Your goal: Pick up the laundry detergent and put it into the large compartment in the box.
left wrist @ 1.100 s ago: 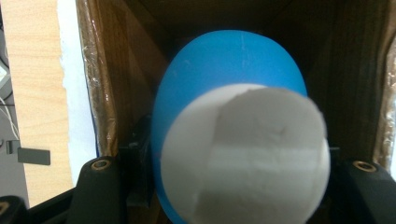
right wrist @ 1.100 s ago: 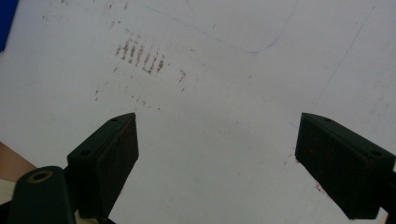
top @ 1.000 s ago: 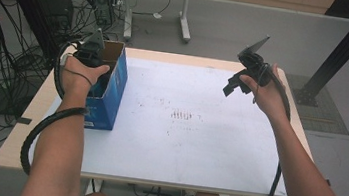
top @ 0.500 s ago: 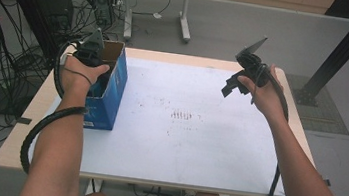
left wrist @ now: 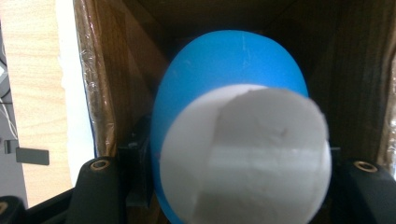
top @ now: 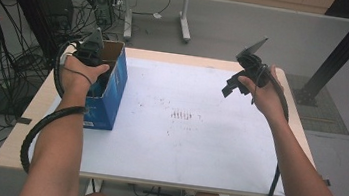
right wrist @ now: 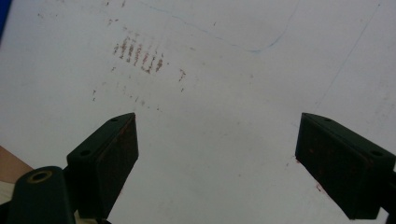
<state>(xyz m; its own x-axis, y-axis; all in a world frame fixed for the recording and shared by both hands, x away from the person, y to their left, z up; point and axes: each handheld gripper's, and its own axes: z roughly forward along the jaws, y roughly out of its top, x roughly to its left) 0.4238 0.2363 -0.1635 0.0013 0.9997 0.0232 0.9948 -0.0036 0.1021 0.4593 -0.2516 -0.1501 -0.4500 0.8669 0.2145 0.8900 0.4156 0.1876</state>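
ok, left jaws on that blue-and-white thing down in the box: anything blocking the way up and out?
Nothing visible does. The left gripper is shut on the blue-and-white object inside the open-topped cardboard box. The box walls stand close around it; no flap or other item shows across the opening.

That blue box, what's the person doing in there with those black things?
A person holds a black tool in each hand. The left tool reaches down into the blue box at the table's left edge and is shut on a blue and white ball inside it. The right tool hangs open above the white table, holding nothing.
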